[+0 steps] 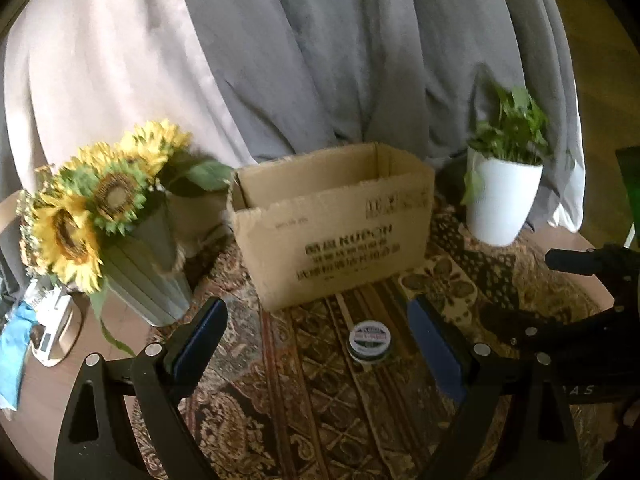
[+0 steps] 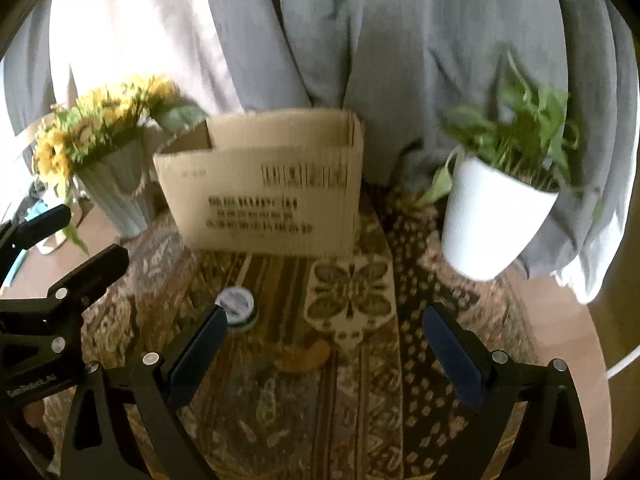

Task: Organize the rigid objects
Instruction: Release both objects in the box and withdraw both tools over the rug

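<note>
Left tongs [image 1: 316, 344] spread wide, nothing held; small round tin [image 1: 369, 343] sits on the patterned cloth [image 1: 304, 400] just ahead between the fingers. Right tongs [image 2: 322, 340] also wide and empty, tin off their left finger. Approach step; next likely close on tin, lift into cardboard box [image 1: 332, 232] beyond. Tin: low, dark-sided, white printed lid.

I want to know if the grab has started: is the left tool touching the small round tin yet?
Apart. The left wrist view shows the small round tin on the cloth with patterned fabric visible between it and both pads of the open left tool.
</note>
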{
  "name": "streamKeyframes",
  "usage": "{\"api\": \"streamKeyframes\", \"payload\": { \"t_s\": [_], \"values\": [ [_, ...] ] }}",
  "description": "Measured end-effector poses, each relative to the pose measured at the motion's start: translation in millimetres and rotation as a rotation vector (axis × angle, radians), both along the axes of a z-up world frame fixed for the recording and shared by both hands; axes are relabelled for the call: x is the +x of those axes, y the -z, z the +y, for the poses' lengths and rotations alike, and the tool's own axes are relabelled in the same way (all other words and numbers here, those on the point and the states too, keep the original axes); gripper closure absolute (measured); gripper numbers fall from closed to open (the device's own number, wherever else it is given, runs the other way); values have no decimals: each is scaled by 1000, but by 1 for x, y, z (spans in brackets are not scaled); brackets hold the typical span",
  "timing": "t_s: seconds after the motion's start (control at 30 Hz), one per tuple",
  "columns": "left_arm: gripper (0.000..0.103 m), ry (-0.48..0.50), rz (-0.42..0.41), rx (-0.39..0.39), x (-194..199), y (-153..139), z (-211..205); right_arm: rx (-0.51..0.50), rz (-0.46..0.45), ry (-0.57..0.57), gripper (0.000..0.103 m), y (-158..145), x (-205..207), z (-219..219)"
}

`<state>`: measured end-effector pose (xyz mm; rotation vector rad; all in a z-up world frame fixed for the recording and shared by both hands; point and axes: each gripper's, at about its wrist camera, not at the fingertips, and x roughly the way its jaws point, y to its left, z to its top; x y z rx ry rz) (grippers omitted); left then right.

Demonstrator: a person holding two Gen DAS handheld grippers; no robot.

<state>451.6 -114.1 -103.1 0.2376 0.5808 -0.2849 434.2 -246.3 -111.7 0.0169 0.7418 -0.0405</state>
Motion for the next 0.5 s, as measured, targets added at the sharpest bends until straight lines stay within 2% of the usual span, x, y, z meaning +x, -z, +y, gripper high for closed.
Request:
{"api": "streamKeyframes", "payload": {
  "t_s": [0.33, 0.5],
  "values": [
    [12, 45, 100, 44, 18, 41, -6, 13, 117, -1, 4, 46, 8, -3],
    [12, 87, 157, 36, 31, 61, -14, -1, 119, -45, 4, 62, 9, 4]
  ]
}}
